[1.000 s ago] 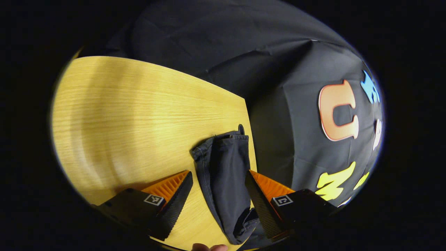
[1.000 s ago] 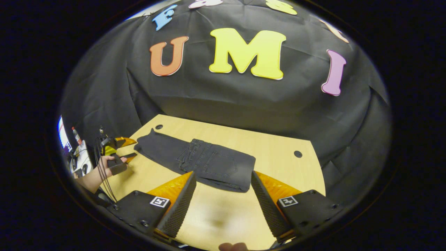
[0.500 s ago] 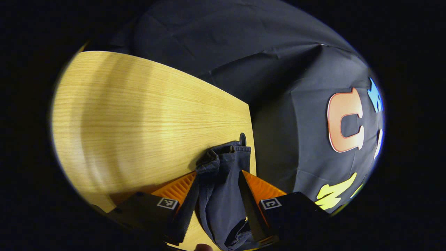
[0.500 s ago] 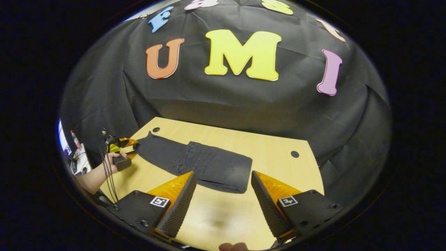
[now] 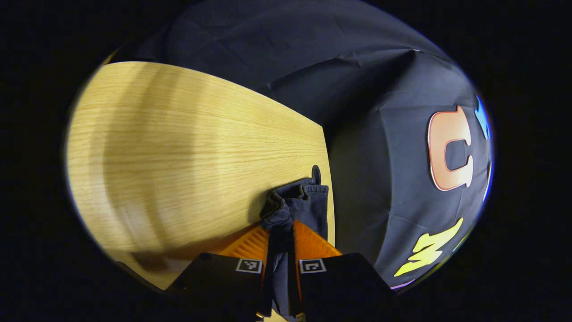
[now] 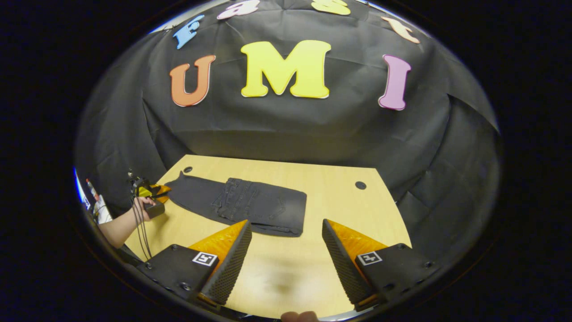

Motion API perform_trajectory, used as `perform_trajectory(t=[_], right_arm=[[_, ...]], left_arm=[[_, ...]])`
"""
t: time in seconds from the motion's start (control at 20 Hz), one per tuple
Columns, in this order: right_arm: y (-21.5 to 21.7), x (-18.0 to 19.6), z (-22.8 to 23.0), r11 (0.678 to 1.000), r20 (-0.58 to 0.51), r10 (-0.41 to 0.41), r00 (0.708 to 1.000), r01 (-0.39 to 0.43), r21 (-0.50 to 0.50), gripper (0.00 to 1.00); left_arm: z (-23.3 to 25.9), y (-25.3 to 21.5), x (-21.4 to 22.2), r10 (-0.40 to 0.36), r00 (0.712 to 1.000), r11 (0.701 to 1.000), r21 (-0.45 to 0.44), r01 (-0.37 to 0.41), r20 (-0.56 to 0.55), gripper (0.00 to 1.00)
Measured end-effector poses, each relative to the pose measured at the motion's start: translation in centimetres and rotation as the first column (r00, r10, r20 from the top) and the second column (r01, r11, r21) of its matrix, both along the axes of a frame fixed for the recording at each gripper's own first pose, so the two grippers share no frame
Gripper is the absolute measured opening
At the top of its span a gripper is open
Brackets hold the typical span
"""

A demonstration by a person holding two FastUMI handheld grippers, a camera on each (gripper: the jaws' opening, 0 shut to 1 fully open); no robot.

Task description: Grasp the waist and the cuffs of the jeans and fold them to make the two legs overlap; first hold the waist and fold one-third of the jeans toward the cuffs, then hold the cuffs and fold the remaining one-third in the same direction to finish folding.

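The dark jeans [image 6: 237,208] lie flat on the wooden table [image 6: 339,210], waist third folded over, cuffs [image 5: 299,199] out at 9 o'clock. They look like soft, heavyish denim that bunches, so the hem seems the best grab point. The left gripper [image 5: 281,243] is pinched tight on the cuffs, while the right gripper [image 6: 286,250] hangs wide apart.

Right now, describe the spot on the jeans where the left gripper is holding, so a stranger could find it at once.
Start at the wooden table, where the dark jeans lie flat along the far side. Follow them to the narrow end by the small round hole. There the left gripper is shut on the cuffs, the one bunched, wrinkled part; the rest is smooth.
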State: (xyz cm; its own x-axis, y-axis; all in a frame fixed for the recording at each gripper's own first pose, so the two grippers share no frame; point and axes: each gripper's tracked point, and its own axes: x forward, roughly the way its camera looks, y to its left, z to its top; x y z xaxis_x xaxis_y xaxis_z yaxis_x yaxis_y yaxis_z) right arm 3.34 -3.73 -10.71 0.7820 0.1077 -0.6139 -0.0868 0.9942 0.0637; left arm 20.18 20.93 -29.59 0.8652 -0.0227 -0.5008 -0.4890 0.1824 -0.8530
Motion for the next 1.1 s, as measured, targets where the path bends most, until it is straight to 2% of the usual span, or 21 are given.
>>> perform_trajectory(t=[0.15,0.3,0.4,0.55,0.6,0.8,0.95,1.1], right_arm=[[-1.0,-1.1,-0.2,0.999,0.002,-0.032,0.999,0.032,0.002,0.96],[-1.4,-1.2,0.9,0.998,0.044,-0.059,0.997,0.057,0.033,0.97],[-1.7,-1.7,1.0,0.997,0.061,-0.065,0.996,0.062,0.050,0.96],[-3.0,-2.9,1.0,0.993,0.075,-0.096,0.993,0.090,0.070,0.96],[-3.6,-3.3,0.9,0.991,0.076,-0.110,0.991,0.104,0.078,0.97],[-7.3,-4.7,1.2,0.975,0.097,-0.206,0.974,0.196,0.101,0.96],[-10.4,-8.3,0.6,0.959,0.106,-0.280,0.954,0.272,0.085,0.95],[-13.5,-10.3,0.2,0.937,0.092,-0.348,0.933,0.341,0.078,0.98]], left_arm=[[3.9,-0.9,0.4,-0.055,0.997,0.995,0.087,0.050,0.060,0.13],[9.0,-3.0,0.9,-0.133,0.983,0.974,0.198,0.107,0.123,0.12],[12.5,-5.4,1.0,-0.206,0.965,0.945,0.290,0.153,0.162,0.12],[17.4,-10.0,1.2,-0.320,0.926,0.880,0.425,0.212,0.202,0.12],[18.9,-12.1,1.5,-0.366,0.906,0.853,0.465,0.236,0.211,0.12],[22.6,-21.2,1.1,-0.553,0.806,0.706,0.632,0.320,0.210,0.12],[23.1,-28.2,0.2,-0.661,0.728,0.598,0.715,0.363,0.183,0.12],[22.1,-34.7,-0.5,-0.735,0.663,0.504,0.770,0.391,0.144,0.12]])
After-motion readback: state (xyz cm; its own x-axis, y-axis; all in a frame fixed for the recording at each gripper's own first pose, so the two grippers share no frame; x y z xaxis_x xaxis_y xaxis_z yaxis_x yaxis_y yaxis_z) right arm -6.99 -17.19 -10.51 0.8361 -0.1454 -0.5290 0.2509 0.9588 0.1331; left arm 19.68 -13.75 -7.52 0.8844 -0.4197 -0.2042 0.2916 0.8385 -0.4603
